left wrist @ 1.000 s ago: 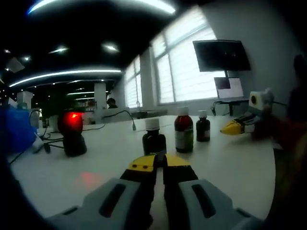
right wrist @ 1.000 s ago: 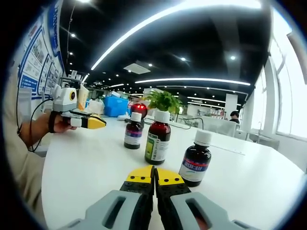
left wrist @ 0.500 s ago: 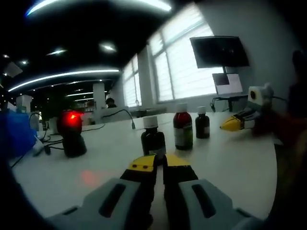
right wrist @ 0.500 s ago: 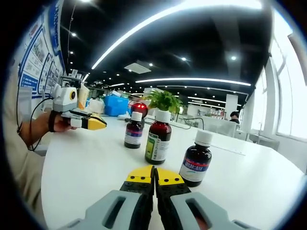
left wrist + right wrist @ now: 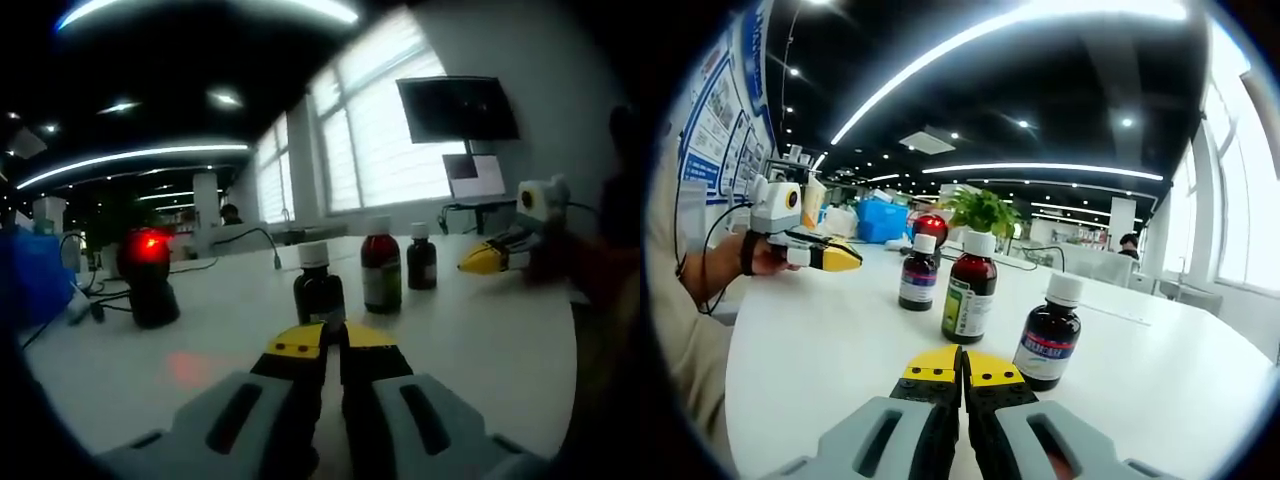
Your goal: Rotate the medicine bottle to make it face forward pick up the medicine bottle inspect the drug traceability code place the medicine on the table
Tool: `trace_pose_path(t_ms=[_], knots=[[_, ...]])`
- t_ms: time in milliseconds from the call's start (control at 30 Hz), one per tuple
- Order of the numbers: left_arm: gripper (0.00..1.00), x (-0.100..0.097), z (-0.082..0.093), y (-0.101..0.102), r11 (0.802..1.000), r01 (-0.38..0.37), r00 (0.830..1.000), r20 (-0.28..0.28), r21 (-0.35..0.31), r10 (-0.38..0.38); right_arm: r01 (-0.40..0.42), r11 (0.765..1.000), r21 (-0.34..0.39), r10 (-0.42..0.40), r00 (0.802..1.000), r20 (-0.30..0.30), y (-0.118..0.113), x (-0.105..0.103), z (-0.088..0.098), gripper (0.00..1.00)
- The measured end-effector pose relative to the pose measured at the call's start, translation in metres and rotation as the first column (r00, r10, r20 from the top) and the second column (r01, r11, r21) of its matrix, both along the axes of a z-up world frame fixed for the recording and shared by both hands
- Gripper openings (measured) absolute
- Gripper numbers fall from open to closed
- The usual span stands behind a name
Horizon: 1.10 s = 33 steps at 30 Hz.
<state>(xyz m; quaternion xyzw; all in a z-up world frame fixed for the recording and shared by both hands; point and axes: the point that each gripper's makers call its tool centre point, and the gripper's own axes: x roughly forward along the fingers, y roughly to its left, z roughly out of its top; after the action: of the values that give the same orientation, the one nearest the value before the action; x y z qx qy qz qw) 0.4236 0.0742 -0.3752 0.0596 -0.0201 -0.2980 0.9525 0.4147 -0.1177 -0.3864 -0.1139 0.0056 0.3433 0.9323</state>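
Here both tongs rest low over the white tabletop (image 5: 820, 350) with their yellow-tipped jaws pressed together on nothing: the left tongs (image 5: 332, 340) and the right tongs (image 5: 962, 366). Three medicine bottles stand upright in a row between them. The nearest bottle (image 5: 1047, 344) to the right tongs shows a blue label, the middle bottle (image 5: 971, 287) a green one. From the left gripper view, a scanner (image 5: 148, 280) glows red beside the bottles.
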Motion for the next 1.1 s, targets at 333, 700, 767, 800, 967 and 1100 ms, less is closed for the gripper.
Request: trace_pose_path(t_ms=[333,700,767,800,967,1100], knots=[[0.0,-0.0002,-0.0008,-0.0003,1.0,0.001,1.0,-0.001,0.006,-0.001,-0.004,1.0,-0.013,0.004,1.0,0.016,0.001,-0.0003,0.001,0.0],[0.0,-0.0011,-0.0009,-0.0017,1.0,0.008,1.0,-0.001,0.008,-0.008,-0.007,1.0,-0.026,0.008,0.999,0.041,0.0009,-0.0002,0.0031,0.0],[0.0,-0.0013,-0.0008,-0.0019,1.0,0.008,1.0,0.001,0.01,-0.008,-0.007,1.0,-0.022,0.007,0.999,0.038,0.0008,-0.0003,0.0031,0.0],[0.0,-0.0013,-0.0007,-0.0019,1.0,0.008,1.0,0.001,0.009,-0.008,-0.004,1.0,-0.02,0.005,0.999,0.035,0.0003,0.0,0.0029,0.0],[0.0,-0.0016,-0.0009,-0.0023,1.0,0.01,1.0,0.001,0.011,-0.01,-0.004,1.0,0.003,0.004,1.0,0.017,-0.0004,-0.0004,0.0028,0.0],[0.0,-0.0022,-0.001,-0.003,1.0,0.013,1.0,0.003,0.014,-0.013,0.005,1.0,0.012,-0.005,1.0,0.009,-0.0025,0.0008,0.0026,0.0]])
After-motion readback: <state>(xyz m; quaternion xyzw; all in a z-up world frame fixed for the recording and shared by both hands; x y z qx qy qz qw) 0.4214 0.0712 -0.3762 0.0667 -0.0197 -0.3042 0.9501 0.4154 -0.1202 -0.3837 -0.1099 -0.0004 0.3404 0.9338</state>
